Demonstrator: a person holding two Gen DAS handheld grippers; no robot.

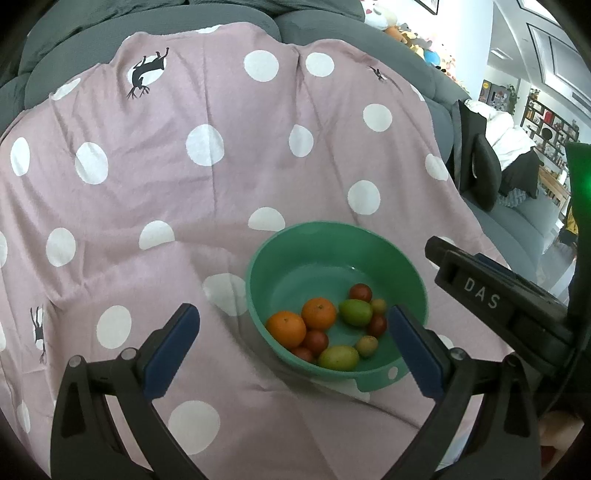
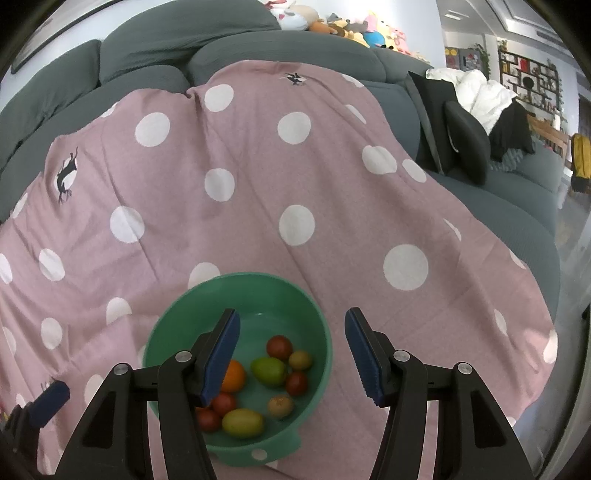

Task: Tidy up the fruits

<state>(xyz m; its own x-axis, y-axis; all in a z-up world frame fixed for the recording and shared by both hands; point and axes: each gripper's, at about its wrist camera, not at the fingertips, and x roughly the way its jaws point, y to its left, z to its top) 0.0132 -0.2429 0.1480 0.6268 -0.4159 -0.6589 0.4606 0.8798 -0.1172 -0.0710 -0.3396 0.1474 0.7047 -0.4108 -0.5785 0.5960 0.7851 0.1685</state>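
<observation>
A green bowl [image 1: 373, 236] sits on a pink polka-dot cloth [image 1: 184, 206]; it also shows in the right wrist view [image 2: 314, 314]. It holds two oranges [image 1: 286, 328], two green-yellow oval fruits [image 1: 355, 312] and several small red and brownish fruits [image 1: 361, 292]. My left gripper [image 1: 291, 343] is open and empty, above the bowl's near left side. My right gripper [image 2: 293, 356] is open and empty above the bowl, its left finger [image 2: 221, 356] hiding part of an orange [image 2: 233, 376]. The right gripper's body [image 1: 491, 295] shows at the right of the left wrist view.
The cloth [image 2: 295, 184] drapes over a grey sofa [image 2: 155, 48]. Dark cushions [image 2: 467, 142] and white bedding [image 2: 480, 92] lie at the right. Stuffed toys [image 2: 351, 26] sit along the sofa back. Shelves [image 2: 528, 77] stand far right.
</observation>
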